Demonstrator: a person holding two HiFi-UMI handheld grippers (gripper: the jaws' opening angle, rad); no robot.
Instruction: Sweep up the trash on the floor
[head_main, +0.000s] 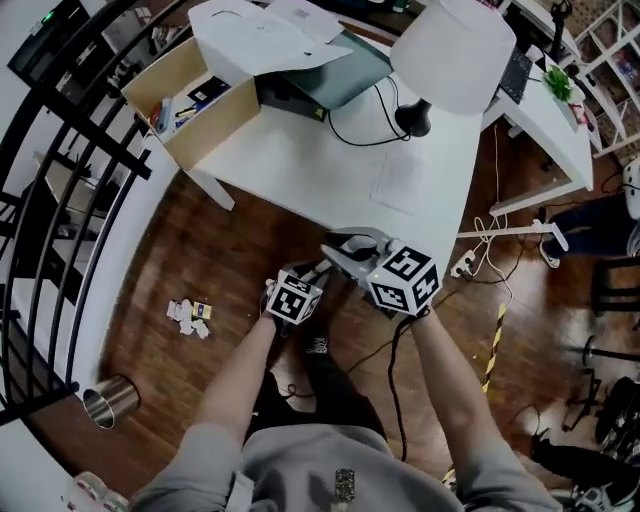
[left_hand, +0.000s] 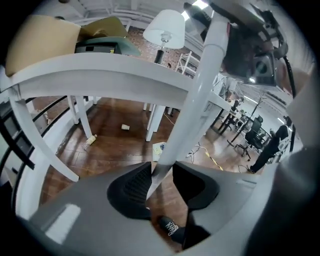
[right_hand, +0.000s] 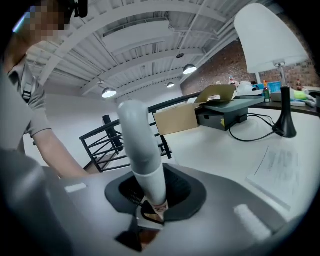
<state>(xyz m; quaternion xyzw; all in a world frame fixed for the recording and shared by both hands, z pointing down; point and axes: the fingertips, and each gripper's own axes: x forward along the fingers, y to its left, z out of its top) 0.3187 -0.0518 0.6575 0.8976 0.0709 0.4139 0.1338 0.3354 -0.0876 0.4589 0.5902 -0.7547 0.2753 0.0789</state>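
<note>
A long white broom handle (left_hand: 200, 90) runs up between the pads of my left gripper (left_hand: 162, 182), which is shut on it. My right gripper (right_hand: 152, 192) is shut on the same handle (right_hand: 140, 145) close to its rounded grey top end. In the head view both grippers sit close together over the wood floor at the table's front edge, the left gripper (head_main: 316, 270) just left of the right gripper (head_main: 338, 250). A small heap of paper trash (head_main: 190, 315) lies on the floor to their left. More scraps (left_hand: 125, 127) lie under the table. The broom's head is hidden.
A white table (head_main: 330, 170) carries a cardboard box (head_main: 195, 100), a printer (head_main: 330, 75) and a lamp (head_main: 455, 50). A metal can (head_main: 110, 400) stands on the floor at the lower left by a black railing (head_main: 70, 200). Cables (head_main: 480, 260) trail at the right.
</note>
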